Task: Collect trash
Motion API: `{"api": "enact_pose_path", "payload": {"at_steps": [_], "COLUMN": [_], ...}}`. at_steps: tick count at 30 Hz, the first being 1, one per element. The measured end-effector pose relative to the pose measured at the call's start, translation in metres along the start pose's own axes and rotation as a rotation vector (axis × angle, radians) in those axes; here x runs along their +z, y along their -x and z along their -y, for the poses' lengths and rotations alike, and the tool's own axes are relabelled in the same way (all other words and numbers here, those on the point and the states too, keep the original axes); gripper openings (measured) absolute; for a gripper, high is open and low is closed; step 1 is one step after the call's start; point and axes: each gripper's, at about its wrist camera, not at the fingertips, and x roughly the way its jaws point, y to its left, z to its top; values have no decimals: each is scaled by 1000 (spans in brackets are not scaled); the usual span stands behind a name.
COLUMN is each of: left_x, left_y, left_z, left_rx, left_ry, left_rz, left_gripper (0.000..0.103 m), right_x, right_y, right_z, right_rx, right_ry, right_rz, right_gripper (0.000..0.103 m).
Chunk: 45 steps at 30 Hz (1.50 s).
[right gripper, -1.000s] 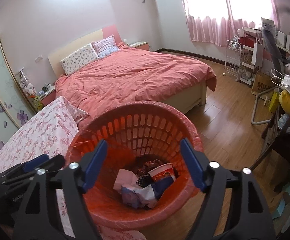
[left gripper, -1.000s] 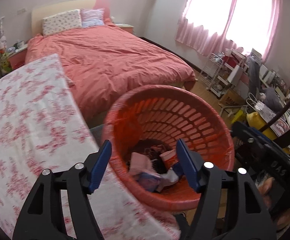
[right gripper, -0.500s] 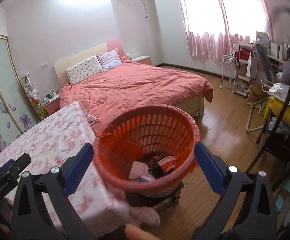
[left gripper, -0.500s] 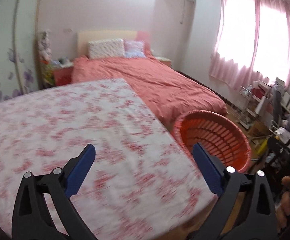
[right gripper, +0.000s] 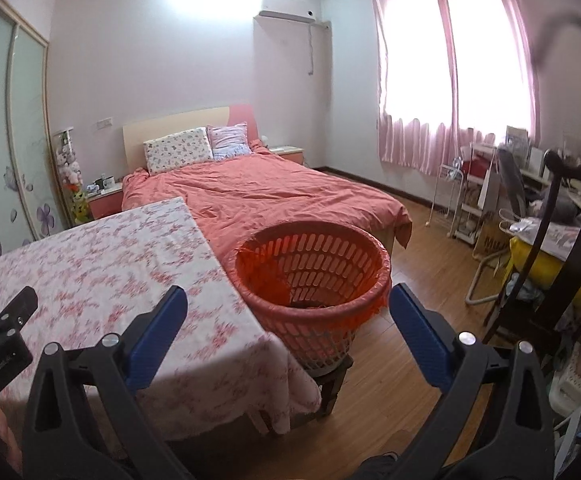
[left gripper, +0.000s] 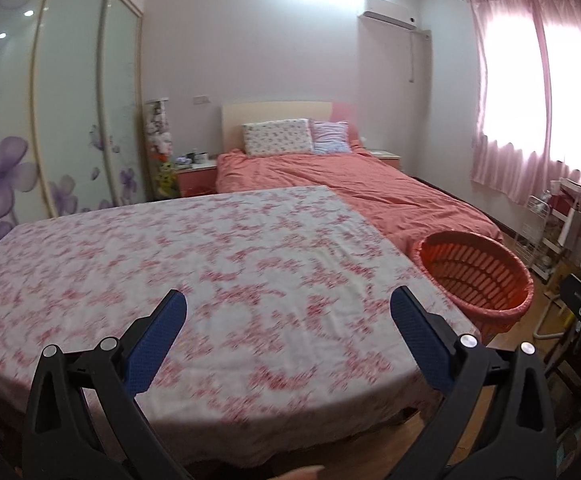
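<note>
Both my tongs are spread wide, nothing between the pads. Left gripper [left gripper: 288, 312] has just been opening, and only the tablecloth shows in its gap. Right gripper [right gripper: 288, 308] finished opening a moment sooner; through its gap I see the basket, but the pads are well clear of it.

Left gripper hangs over the near part of the table [left gripper: 210, 264], which is covered by a white cloth with a red flower print. No loose items on the cloth that I can see, though the near part is motion-blurred, so small bits could be missed.

The orange basket [right gripper: 310, 272] stands just off the table's right edge, raised on a dark stool [right gripper: 330, 380] over the wood floor [right gripper: 410, 360]. It has slotted walls and a thin orange liner at the rim. From the right wrist camera only a dark patch shows at the bottom; I can't make out the contents from this angle. In the left wrist view the same basket sits to the right, beyond the table corner.

Far side: bed [right gripper: 270, 200] with a coral duvet, two pillows against the headboard, nightstands either side. Left wall is a sliding wardrobe [left gripper: 50, 120] with purple flower decals. Right wall: pink curtains [right gripper: 450, 80] over a bright window, and below them a white wire rack and a cluttered desk. A dark chair [right gripper: 562, 260] stands at near right.
</note>
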Motion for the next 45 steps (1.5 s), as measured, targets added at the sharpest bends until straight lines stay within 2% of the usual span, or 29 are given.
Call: {"api": "enact_pose_path", "payload": {"at_steps": [7, 19, 30, 36, 45], "left_x": [-20, -39, -44, -45, -46], "left_y": [17, 30, 32, 31, 27], "left_z": [-16, -24, -22, -23, -25], "left_rx": [50, 110, 130, 118, 116], "left_ry": [49, 63, 59, 67, 84], "left_rz": [-8, -27, -44, -58, -80], "left_gripper": [100, 100, 100, 100, 100], "right_x": [-15, -33, -39, -41, -43], "right_y": [27, 32, 29, 24, 18], "right_z": [-16, -23, -18, -19, -20], "right_rx": [8, -79, -159, -136, -147], "right_ry": [36, 55, 55, 58, 62], "right_rz": [18, -9, -17, -44, -67], "right_gripper": [98, 98, 98, 98, 98]}}
